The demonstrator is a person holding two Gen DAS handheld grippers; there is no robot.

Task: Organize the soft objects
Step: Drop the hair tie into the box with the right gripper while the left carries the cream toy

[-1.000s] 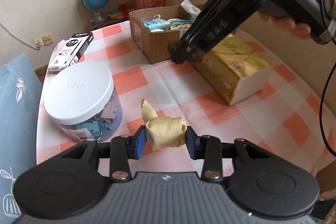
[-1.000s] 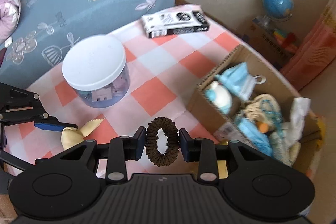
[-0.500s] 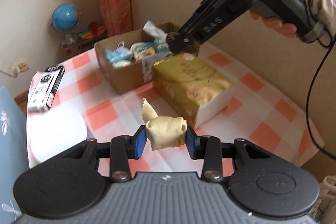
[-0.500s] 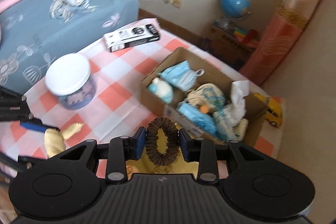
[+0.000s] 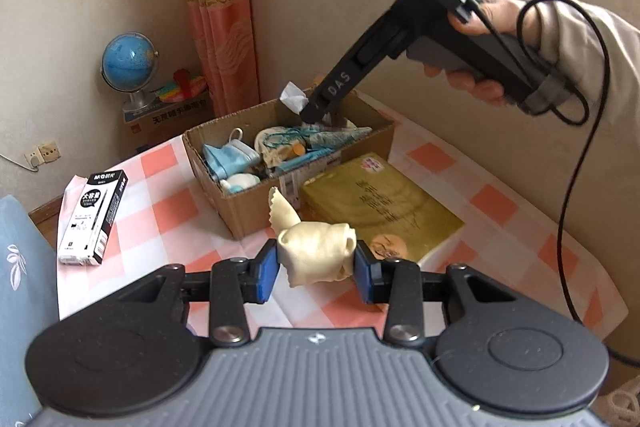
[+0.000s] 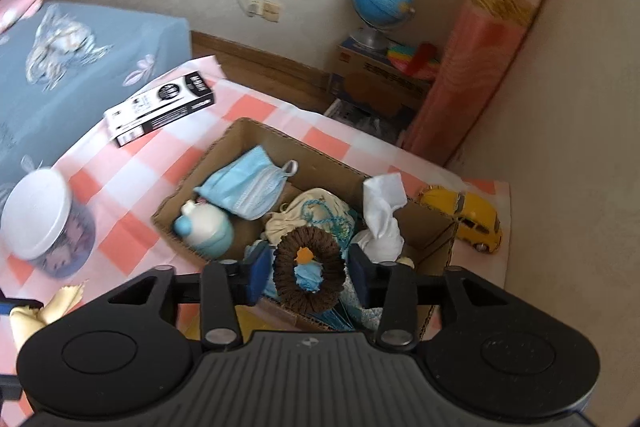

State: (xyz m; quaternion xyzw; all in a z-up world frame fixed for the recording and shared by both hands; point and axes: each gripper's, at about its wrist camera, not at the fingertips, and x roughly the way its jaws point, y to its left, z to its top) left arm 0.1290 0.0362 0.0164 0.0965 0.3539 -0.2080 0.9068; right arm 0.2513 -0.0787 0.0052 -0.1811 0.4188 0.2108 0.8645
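My left gripper (image 5: 316,265) is shut on a bunched cream cloth (image 5: 316,251), held above the checked tablecloth just in front of the cardboard box (image 5: 248,211). My right gripper (image 6: 310,275) hangs over the box (image 6: 188,187), and its jaws are opening. A brown scrunchie (image 6: 312,235) sits between them, rounded out, with a small gap to each pad. Below it the box holds blue face masks (image 6: 244,187), a white tissue (image 6: 382,215) and other soft items. In the left wrist view the right gripper (image 5: 316,115) points down into the box, held by a person's hand (image 5: 480,27).
A gold tissue pack (image 5: 380,203) lies right of the box. A black-and-white pen box (image 5: 92,219) and a white-lidded jar (image 6: 40,219) stand to the left. A yellow toy car (image 6: 468,219) sits behind the box. A globe (image 5: 128,63) and a blue bed (image 6: 80,59) lie beyond the table.
The right gripper moved from in front of the box to above it and its jaws spread, letting the squeezed scrunchie round out. The left gripper rose and moved toward the box with the cloth.
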